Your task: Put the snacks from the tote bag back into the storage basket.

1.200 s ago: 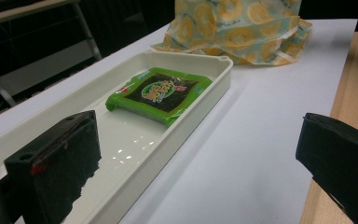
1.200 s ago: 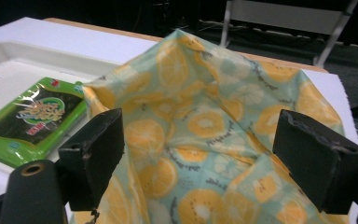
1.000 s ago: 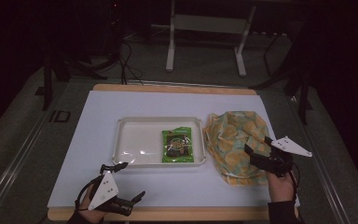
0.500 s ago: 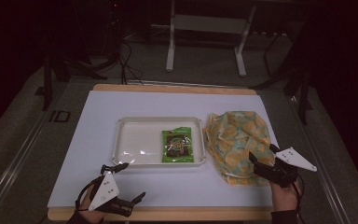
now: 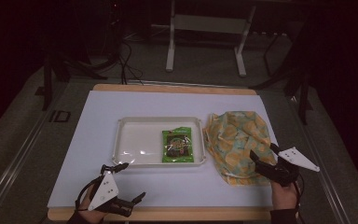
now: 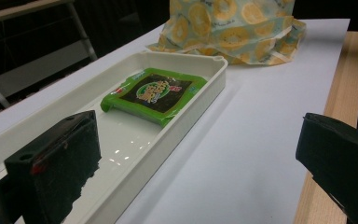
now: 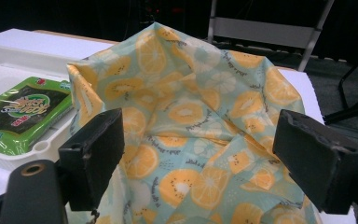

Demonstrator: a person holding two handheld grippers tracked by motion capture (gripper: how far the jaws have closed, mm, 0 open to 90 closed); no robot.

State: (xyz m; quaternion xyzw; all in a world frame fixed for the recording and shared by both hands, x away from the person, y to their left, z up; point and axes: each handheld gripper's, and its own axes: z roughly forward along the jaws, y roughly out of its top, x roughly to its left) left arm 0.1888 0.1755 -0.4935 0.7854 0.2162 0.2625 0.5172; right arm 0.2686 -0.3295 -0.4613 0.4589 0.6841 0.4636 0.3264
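The right tool (image 5: 264, 160) hangs wide open, holding nothing, over the near edge of the fruit-print cloth bag (image 5: 237, 140), which lies on the desk (image 5: 135, 100) just right of the white tray (image 5: 137, 140), probably lining up a grasp. The left tool (image 5: 121, 182), open and empty, waits near the front edge.

Open white mat (image 5: 168, 105) along the far edge and across the near strip between tray (image 5: 126, 154) and table edge. Left of the tray, bare mat too. Tray and fruit-print bag (image 5: 235, 140) nearly touching, no passage between. Green packet (image 5: 178, 145) filling the tray's right end; left end free. Bag bulging up just ahead of the spread right gripper (image 5: 263, 158).
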